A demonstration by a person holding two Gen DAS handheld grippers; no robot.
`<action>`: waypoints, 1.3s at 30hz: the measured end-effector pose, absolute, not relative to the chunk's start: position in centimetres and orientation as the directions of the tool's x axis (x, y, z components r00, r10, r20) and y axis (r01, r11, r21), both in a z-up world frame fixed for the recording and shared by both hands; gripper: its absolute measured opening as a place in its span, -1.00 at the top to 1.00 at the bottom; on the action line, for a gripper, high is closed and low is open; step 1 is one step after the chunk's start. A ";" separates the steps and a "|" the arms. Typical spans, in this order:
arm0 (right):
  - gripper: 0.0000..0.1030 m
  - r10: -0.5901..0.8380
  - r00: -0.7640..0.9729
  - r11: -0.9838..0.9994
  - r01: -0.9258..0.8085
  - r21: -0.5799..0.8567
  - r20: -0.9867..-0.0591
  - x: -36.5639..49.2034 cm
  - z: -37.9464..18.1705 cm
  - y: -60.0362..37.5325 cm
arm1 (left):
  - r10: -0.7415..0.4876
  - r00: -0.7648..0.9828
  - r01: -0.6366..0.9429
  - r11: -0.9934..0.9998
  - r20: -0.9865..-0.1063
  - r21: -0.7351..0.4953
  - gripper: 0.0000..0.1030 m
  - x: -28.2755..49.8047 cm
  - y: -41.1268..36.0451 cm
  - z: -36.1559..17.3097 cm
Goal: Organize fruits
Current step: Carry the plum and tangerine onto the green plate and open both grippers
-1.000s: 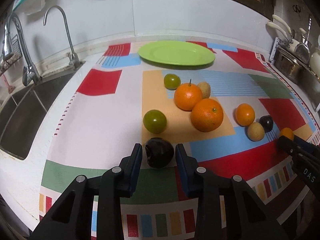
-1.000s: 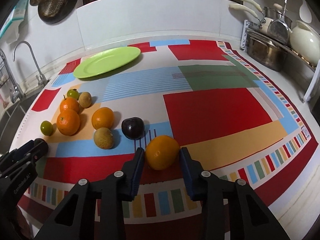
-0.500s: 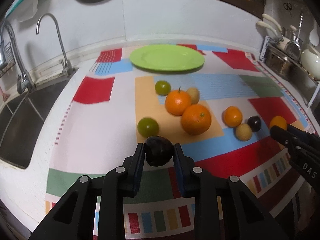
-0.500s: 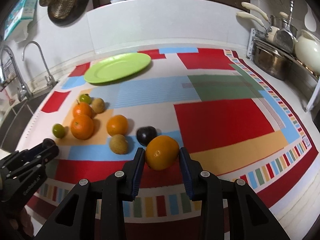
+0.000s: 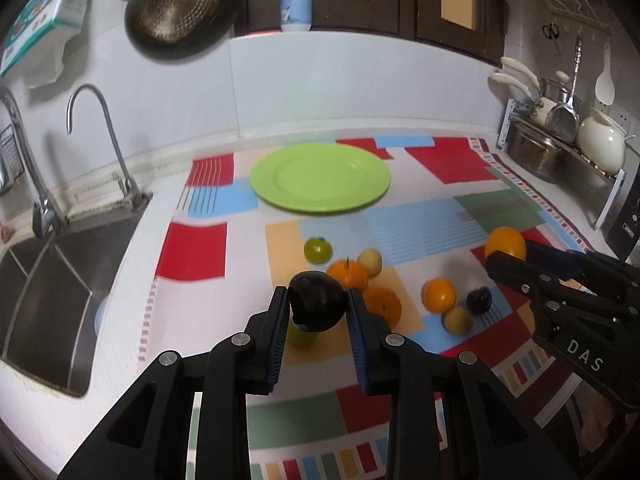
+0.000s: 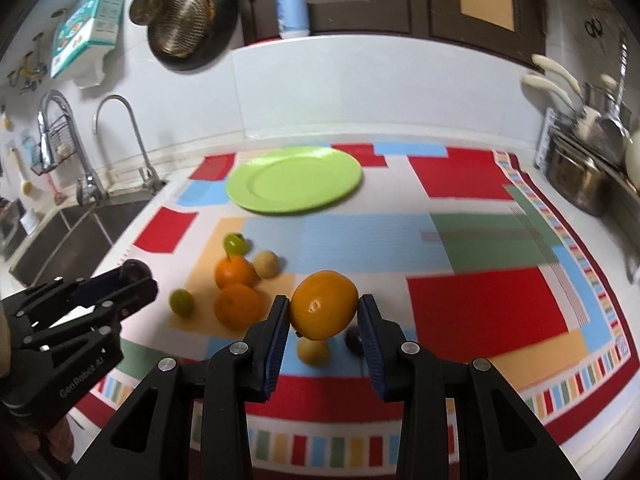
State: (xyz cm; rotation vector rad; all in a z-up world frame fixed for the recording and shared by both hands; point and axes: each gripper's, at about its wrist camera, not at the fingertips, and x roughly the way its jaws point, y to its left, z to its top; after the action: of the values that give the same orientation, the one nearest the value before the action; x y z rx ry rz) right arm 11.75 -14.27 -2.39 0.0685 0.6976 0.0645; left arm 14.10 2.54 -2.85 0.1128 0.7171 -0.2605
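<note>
The left gripper (image 5: 318,308) clenches a dark plum (image 5: 318,305) between the blue pads of its fingers (image 5: 279,332), holding it in the air above the table (image 5: 120,312). The right gripper (image 6: 324,316) grips a yellow-orange orange (image 6: 323,305) the same way, also clear of the surface.

Below and beyond the fingers, loose fruit lies on a patchwork mat (image 6: 480,304) of red, blue, green and tan blocks. In the left wrist view: a green fruit (image 5: 317,249), two oranges (image 5: 347,274) touching each other, a small tan fruit (image 5: 369,262) just beside them, then a smaller orange (image 5: 439,294), a second dark plum (image 5: 479,300) and another tan fruit (image 5: 458,320) clustered to the right. One more green fruit (image 5: 300,336) peeks out under the held plum.

A bare lime-green plate (image 5: 320,177) sits at the far end of the mat, near the white wall. A steel sink (image 5: 44,288) with a curved tap (image 5: 100,136) is on the left; a rack of pots (image 5: 540,152) stands on the right. A strainer (image 5: 176,4) hangs on the wall.
</note>
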 end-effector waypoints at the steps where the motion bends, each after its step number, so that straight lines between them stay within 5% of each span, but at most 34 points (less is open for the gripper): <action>1: 0.30 0.086 0.768 0.996 -0.044 0.082 -0.635 12.1 -2.0 -14.1 | -0.202 0.724 0.283 0.959 -0.660 0.016 0.44 14.4 2.5 -2.6; 23: 0.30 0.147 0.772 0.989 -0.123 0.082 -0.618 22.7 1.0 -12.7 | -0.301 0.719 0.416 0.909 -0.626 0.040 0.44 24.0 1.3 -0.6; 39: 0.30 0.169 0.671 0.985 -0.097 0.140 -0.722 34.2 -2.5 -12.8 | -0.330 0.584 0.452 0.891 -0.742 -0.041 0.44 36.9 0.7 -4.8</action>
State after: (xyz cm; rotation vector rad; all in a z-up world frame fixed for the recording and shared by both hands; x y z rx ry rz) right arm 34.21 -12.75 -2.46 0.0921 0.8225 0.1500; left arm 36.88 0.71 -4.78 0.1588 0.8303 -0.4584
